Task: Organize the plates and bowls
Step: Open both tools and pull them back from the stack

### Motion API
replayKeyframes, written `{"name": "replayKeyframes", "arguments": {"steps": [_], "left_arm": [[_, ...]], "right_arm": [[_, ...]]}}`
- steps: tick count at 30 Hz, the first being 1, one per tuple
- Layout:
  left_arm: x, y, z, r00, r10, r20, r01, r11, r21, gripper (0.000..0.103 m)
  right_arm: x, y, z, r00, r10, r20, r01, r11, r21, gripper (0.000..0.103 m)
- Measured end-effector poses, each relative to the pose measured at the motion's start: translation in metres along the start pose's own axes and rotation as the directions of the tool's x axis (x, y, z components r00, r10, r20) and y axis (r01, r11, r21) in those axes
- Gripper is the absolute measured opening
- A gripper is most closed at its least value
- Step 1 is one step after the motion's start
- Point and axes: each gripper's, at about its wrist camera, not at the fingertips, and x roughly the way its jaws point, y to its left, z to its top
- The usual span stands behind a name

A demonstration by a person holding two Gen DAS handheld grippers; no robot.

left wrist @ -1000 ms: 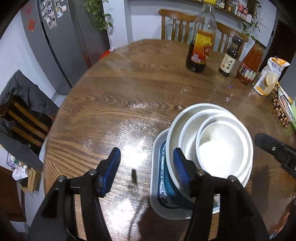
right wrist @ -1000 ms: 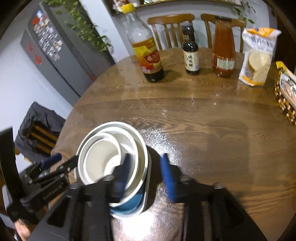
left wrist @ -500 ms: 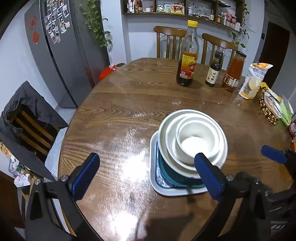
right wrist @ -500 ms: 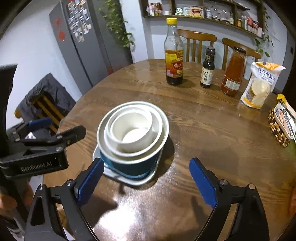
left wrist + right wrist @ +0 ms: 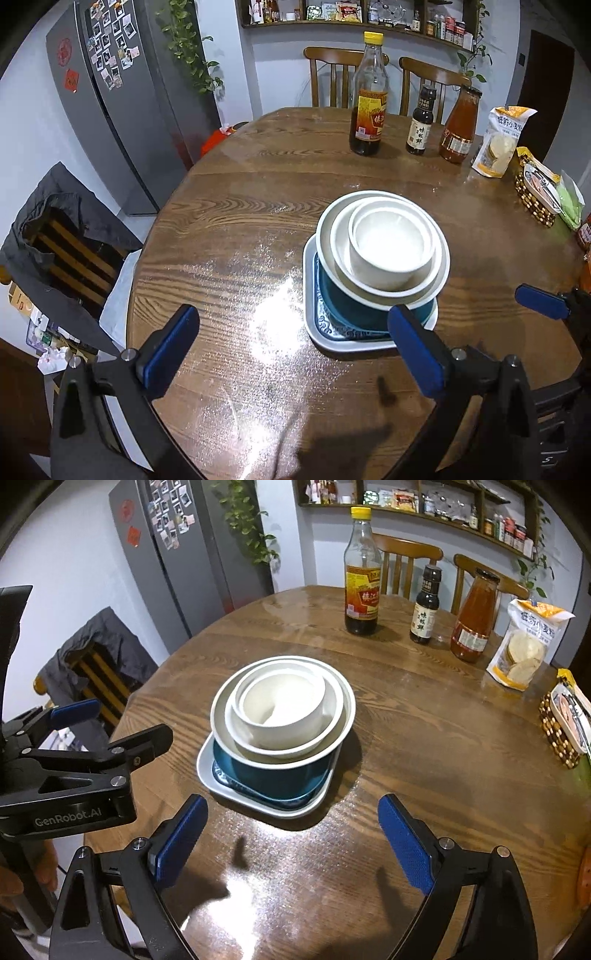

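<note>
Both my grippers hang wide open, holding nothing, over the near edge of the table (image 5: 424, 738).

My left gripper (image 5: 291, 347) gapes over bare wood just left of the stack; my right gripper (image 5: 291, 834) gapes just short of it, neither touching. The plate (image 5: 207, 771) sits around the table's middle, nearer the near edge, carrying a teal bowl (image 5: 280, 775) with two white bowls (image 5: 284, 709) nested inside. Along the far edge stand three bottles (image 5: 362, 572), with a bag (image 5: 524, 646) by the right edge.
</note>
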Motion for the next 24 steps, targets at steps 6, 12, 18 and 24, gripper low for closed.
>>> {"name": "replayKeyframes", "arguments": {"steps": [6, 12, 18, 24], "left_arm": [[-0.0019, 0.0008, -0.0031, 1.0, 0.001, -0.003, -0.001, 1.0, -0.008, 0.102], [-0.0011, 0.0005, -0.0049, 1.0, 0.001, -0.01, -0.001, 1.0, -0.002, 0.102], [-0.0006, 0.0007, -0.0064, 1.0, 0.01, -0.006, -0.01, 1.0, 0.0, 0.102], [-0.0022, -0.0006, -0.0076, 1.0, 0.029, 0.011, -0.029, 1.0, 0.005, 0.102]], "right_arm": [[0.0003, 0.003, -0.0022, 1.0, 0.008, -0.007, -0.008, 1.0, -0.004, 0.093], [0.0011, 0.0034, -0.0036, 1.0, 0.006, -0.012, -0.006, 1.0, -0.006, 0.093], [0.0019, 0.004, -0.0044, 1.0, 0.008, -0.015, -0.008, 1.0, -0.004, 0.093], [0.0036, 0.005, -0.0041, 1.0, 0.009, -0.018, -0.009, 1.0, -0.008, 0.093]]}}
